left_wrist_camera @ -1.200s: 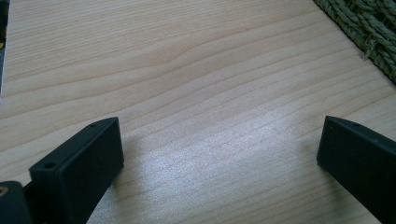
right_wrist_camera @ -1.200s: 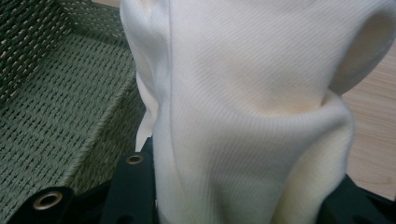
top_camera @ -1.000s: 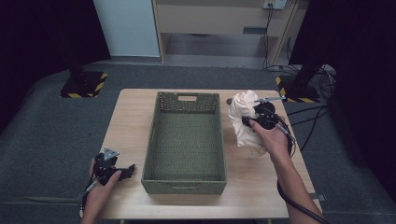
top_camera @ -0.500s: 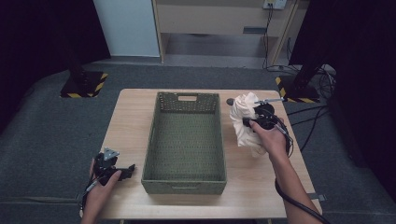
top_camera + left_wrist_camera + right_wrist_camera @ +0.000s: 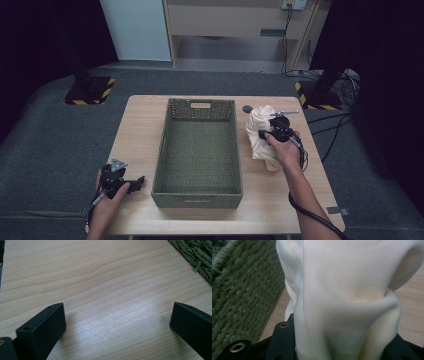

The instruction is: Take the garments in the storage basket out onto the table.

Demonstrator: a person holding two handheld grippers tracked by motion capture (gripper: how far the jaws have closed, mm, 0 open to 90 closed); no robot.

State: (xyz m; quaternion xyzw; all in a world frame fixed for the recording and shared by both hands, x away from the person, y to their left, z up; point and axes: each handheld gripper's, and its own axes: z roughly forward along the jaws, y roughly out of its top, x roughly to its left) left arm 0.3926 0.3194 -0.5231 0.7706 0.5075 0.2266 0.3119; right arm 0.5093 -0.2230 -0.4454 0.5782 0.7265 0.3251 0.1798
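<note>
A cream cloth point(image 5: 261, 137) is bunched on the wooden table point(image 5: 140, 125) just right of the green woven basket point(image 5: 199, 147). My right gripper point(image 5: 264, 134) is shut on the cloth, which drapes over and hides its jaws in the right gripper view, where the cream cloth point(image 5: 347, 300) hangs in folds beside the basket wall point(image 5: 239, 290). My left gripper point(image 5: 136, 181) rests at the table's front left, near the basket's corner. In the left gripper view its black jaws stand wide apart, open over bare wood, with nothing between the fingertips point(image 5: 51, 322).
A small dark round object point(image 5: 247, 108) lies on the table behind the cloth. The basket is empty inside. Grey carpet surrounds the table, with stand bases point(image 5: 89, 90) and cables point(image 5: 325, 95) on the floor behind.
My right gripper has sunk toward the table with the cloth, and the cloth has settled lower and flatter. The left gripper has stayed where it was.
</note>
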